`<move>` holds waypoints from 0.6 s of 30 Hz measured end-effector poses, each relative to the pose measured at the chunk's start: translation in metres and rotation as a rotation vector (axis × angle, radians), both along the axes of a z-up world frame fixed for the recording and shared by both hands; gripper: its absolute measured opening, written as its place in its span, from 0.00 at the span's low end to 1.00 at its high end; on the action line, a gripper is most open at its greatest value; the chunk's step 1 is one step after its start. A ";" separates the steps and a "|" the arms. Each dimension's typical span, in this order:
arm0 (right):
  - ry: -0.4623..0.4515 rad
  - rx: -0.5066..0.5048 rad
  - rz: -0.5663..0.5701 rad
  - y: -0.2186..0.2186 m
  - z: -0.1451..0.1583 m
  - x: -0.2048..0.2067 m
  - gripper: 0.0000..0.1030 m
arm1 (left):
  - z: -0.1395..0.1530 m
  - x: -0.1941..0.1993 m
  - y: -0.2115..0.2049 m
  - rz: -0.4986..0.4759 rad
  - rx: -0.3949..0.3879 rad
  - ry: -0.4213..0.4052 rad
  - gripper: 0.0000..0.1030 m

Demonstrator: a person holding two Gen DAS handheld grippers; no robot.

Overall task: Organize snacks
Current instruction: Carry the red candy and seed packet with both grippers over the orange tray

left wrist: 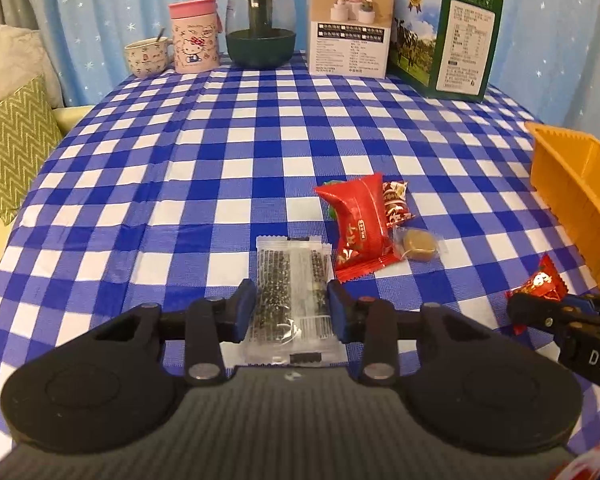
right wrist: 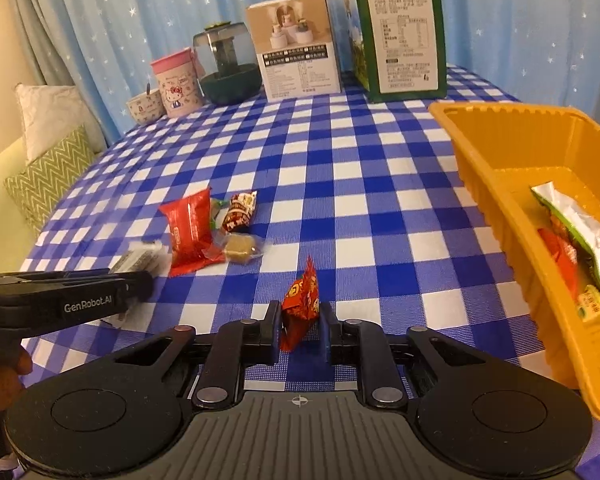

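Two tongs: both worked above the blue-checked table (left wrist: 220,160).
Left tongs (left wrist: 292,308): clamped on a clear sesame bar packet (left wrist: 290,300), pads against its two long edges; the packet's far end lay just beside the snack cluster.
Right tongs (right wrist: 300,326): pressed together on a small red candy wrapper (right wrist: 300,308), which stood upright between the pads.
Snack cluster: a red packet (left wrist: 360,228), a brown-and-red candy (left wrist: 396,204) and a clear-wrapped tan sweet (left wrist: 418,246) lay touching one another mid-table.
Orange tray (right wrist: 496,184): sat at the table's right side and held a silver-and-green packet (right wrist: 580,236) over a red one.
Back row: cup, pink tumbler, dark jar and two boxes stood by the curtain.
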State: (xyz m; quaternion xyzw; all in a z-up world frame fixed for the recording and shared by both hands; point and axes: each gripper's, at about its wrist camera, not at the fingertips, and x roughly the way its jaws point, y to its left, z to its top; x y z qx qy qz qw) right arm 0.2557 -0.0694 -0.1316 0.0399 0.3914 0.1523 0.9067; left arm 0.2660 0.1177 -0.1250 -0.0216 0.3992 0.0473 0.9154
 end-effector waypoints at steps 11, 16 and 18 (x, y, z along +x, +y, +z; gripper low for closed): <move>-0.039 0.016 -0.016 -0.023 0.035 -0.033 0.18 | 0.046 -0.041 -0.024 0.007 -0.040 -0.043 0.34; -0.061 0.022 -0.029 -0.041 0.056 -0.055 0.18 | 0.069 -0.062 -0.048 -0.019 -0.066 -0.066 0.34; -0.075 0.018 -0.035 -0.050 0.065 -0.065 0.18 | 0.077 -0.069 -0.060 -0.040 -0.067 -0.076 0.34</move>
